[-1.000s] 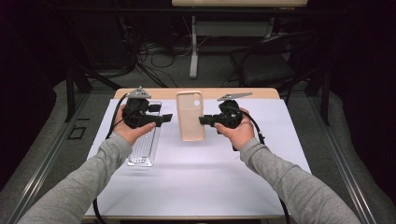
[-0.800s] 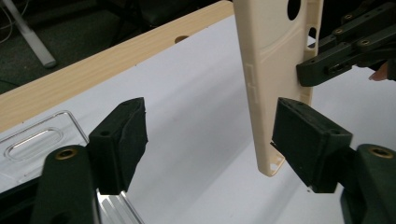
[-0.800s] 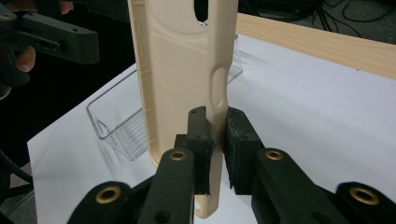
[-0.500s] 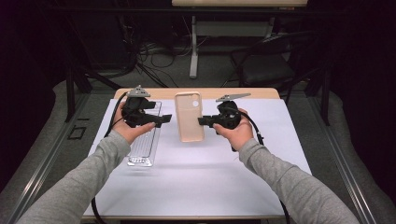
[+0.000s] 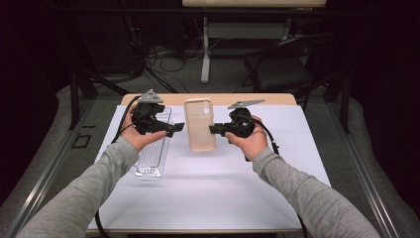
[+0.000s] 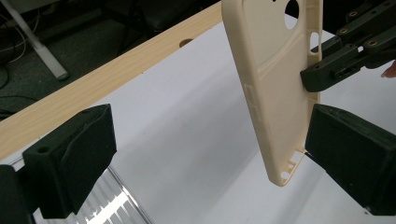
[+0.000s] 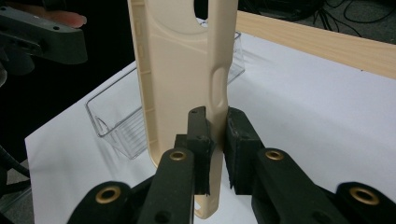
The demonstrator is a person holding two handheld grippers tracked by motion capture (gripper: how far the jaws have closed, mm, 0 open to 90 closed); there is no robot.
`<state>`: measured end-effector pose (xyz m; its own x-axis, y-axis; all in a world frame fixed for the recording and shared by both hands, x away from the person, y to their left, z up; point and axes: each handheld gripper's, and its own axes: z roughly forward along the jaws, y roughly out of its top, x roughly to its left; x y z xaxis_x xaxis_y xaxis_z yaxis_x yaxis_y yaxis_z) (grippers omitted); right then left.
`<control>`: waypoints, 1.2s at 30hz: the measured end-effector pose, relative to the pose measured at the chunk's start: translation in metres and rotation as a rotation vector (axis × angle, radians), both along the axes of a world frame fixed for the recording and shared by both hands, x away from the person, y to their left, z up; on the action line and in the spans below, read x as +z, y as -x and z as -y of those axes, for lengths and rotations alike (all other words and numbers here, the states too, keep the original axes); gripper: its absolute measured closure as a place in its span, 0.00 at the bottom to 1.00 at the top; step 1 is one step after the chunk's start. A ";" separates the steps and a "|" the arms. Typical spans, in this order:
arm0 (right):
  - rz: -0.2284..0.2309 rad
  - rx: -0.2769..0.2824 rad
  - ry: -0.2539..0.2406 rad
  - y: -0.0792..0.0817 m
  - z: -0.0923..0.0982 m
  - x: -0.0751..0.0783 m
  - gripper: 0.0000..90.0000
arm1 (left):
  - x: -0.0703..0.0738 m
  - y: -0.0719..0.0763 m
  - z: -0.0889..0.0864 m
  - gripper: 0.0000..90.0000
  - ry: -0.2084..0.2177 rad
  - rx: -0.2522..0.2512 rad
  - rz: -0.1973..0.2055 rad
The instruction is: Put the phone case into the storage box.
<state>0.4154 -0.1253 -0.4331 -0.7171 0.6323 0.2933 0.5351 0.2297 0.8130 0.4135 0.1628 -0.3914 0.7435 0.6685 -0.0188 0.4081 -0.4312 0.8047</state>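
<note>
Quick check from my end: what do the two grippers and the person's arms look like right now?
Both grippers are black. The left gripper and right gripper each carry a grey three-cornered plate on top and trail a black cable. The right gripper's arms show brass-coloured rivets, and its pads are blocky, dark and rough-edged. The person wears grey long sleeves.

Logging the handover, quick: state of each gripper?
Left gripper: open, jaws just opened, clear of the phone case.
Right gripper: shut on the case's edge.
</note>
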 end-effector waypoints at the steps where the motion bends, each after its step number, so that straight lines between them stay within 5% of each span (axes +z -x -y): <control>1: 0.002 0.000 0.001 0.000 0.000 0.000 0.91 | 0.000 0.000 0.001 0.03 -0.005 0.001 0.009; 36: 0.005 0.013 0.012 0.003 -0.007 -0.003 0.91 | 0.023 -0.012 0.032 0.08 -0.134 -0.020 0.096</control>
<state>0.4125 -0.1183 -0.4365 -0.7267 0.6262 0.2824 0.5282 0.2465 0.8126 0.4254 0.1308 -0.3679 0.7505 0.6456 0.1416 0.3226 -0.5448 0.7741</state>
